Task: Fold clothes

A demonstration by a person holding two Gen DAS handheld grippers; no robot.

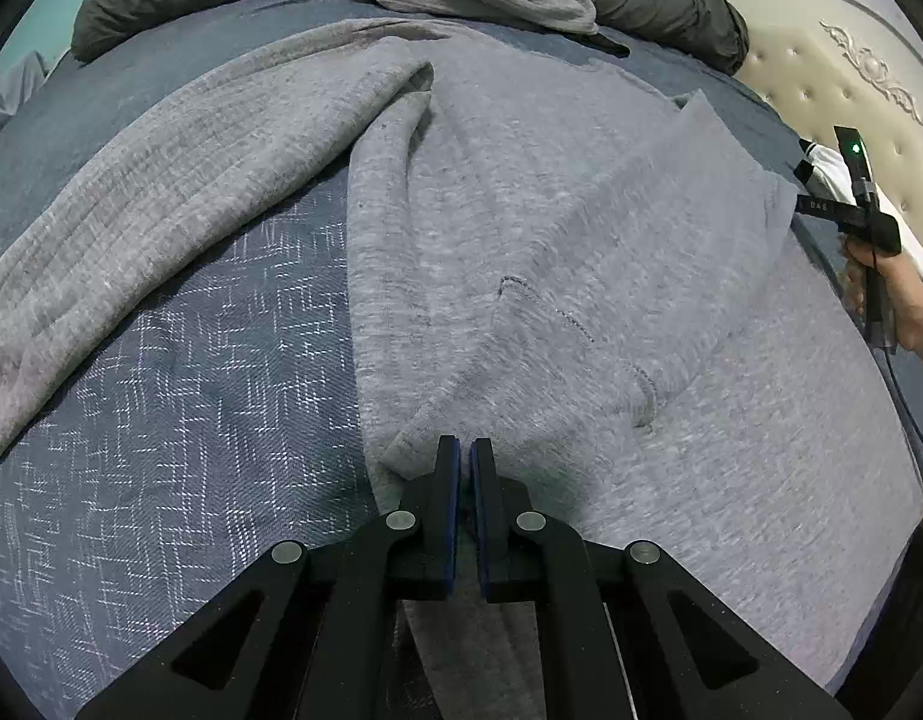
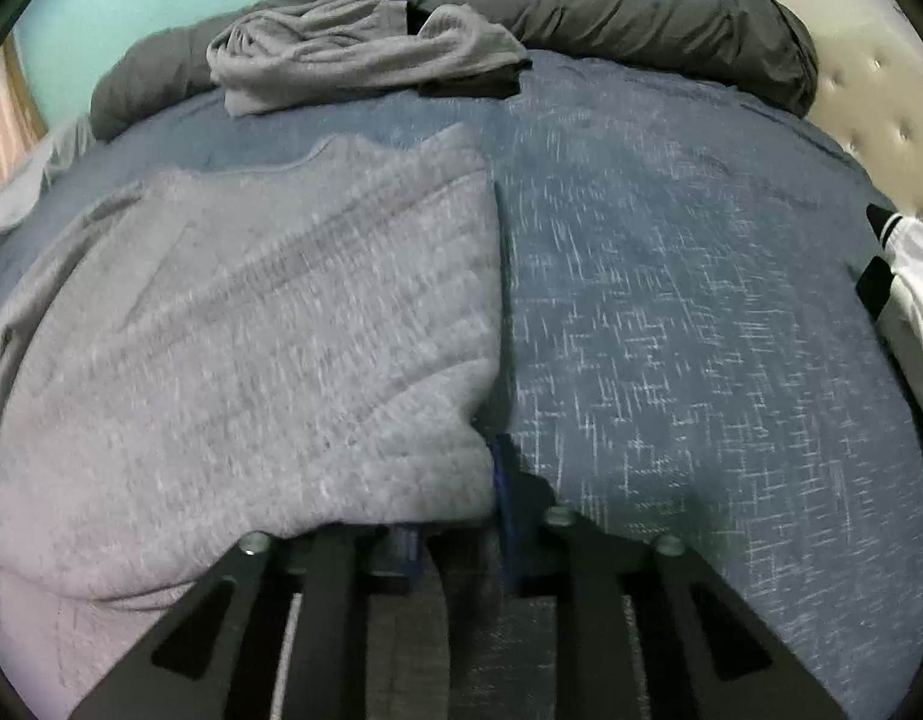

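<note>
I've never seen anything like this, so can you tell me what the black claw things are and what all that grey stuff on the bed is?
They are grabbing tools. A person holds one in each hand, and each tool carries a camera looking along its two fingers. One picture comes from the left gripper, which looks pinched shut on the edge of a grey sweater. The other comes from the right gripper; its picture is blurry, and the sweater drapes over its fingers, so I cannot tell its grip. The sweater lies on a blue bedspread. Further back are a crumpled grey garment and a dark rolled blanket.
</note>
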